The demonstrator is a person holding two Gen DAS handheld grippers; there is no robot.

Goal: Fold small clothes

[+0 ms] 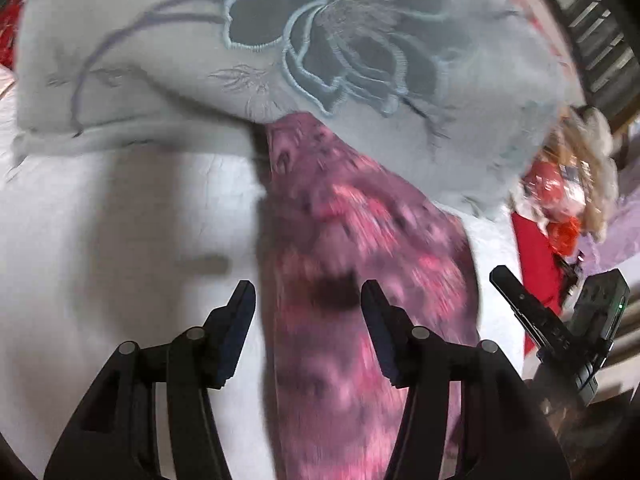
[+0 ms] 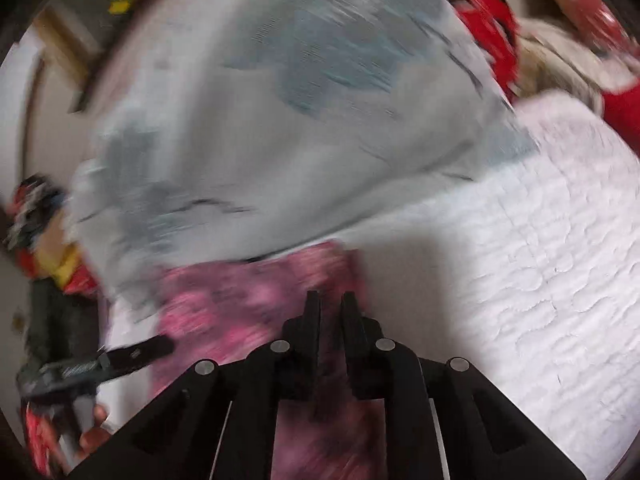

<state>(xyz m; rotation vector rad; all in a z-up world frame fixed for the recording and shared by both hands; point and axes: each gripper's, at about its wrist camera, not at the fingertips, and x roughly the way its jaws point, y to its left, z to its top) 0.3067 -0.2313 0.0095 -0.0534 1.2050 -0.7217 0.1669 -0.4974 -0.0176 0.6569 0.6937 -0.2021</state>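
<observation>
A small pink and purple patterned garment lies in a long strip on the white bed cover, its far end tucked under a grey pillow. My left gripper is open, its fingers spread over the garment and not holding it. In the right wrist view the same garment shows blurred, and my right gripper has its fingers nearly together with the pink cloth between them. The right gripper also shows in the left wrist view at the right edge.
A grey pillow with an embroidered blue flower lies across the far side; it also shows in the right wrist view. Red cloth and a plush toy sit at the right. A quilted white cover spreads to the right.
</observation>
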